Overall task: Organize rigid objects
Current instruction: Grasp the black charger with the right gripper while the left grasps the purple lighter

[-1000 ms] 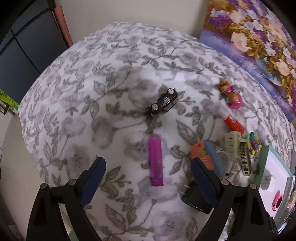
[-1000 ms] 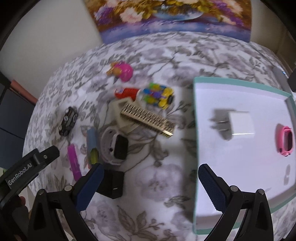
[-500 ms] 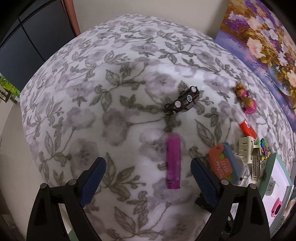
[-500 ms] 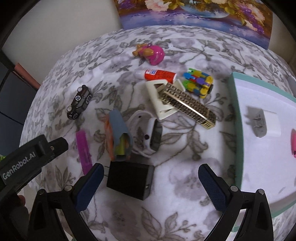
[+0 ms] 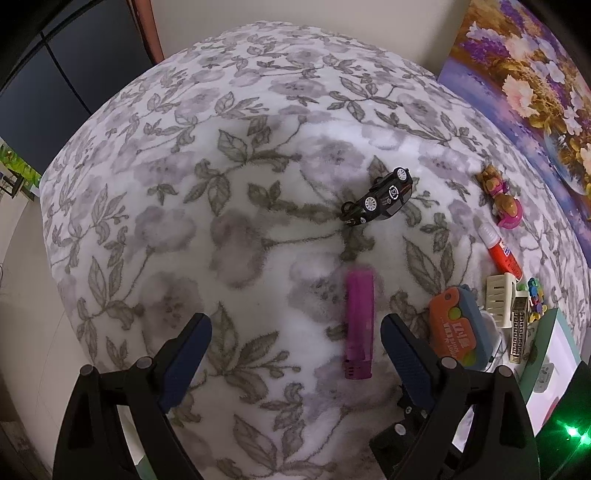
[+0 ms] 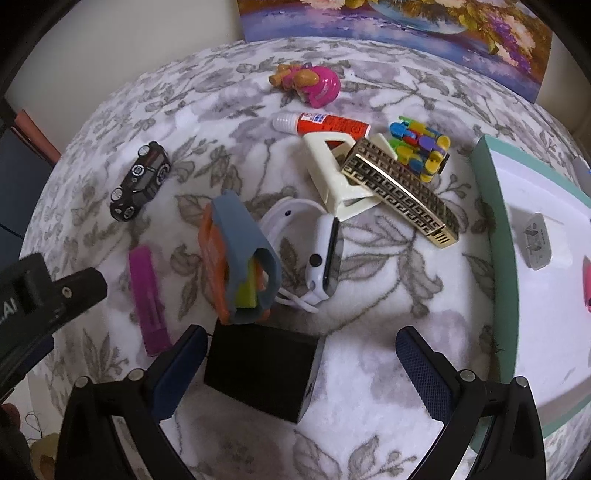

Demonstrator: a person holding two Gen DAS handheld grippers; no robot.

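Note:
My left gripper (image 5: 295, 350) is open and empty, hovering above a purple lighter (image 5: 357, 325), which lies nearer its right finger. A black toy car (image 5: 380, 201) lies beyond. My right gripper (image 6: 301, 354) is open and empty above a black charger block (image 6: 264, 373), which lies between the fingers nearer the left one. Beyond it lie an orange-and-blue case (image 6: 240, 258), a white smartwatch (image 6: 321, 254), a gold patterned bar (image 6: 402, 195), a cream clip (image 6: 328, 173), a glue tube (image 6: 325, 123), a colourful block toy (image 6: 421, 147) and a pink doll toy (image 6: 310, 83).
A teal-rimmed white tray (image 6: 495, 236) at the right holds a white plug (image 6: 539, 243) and a pink item (image 6: 587, 284). A floral painting (image 6: 406, 22) leans at the back wall. The left gripper's body (image 6: 44, 295) shows at the left of the right wrist view. The floral cloth drops off at the left.
The left gripper has shifted left, so the purple lighter now sits nearer its right finger. The right gripper has moved left from the tray to over the black charger block.

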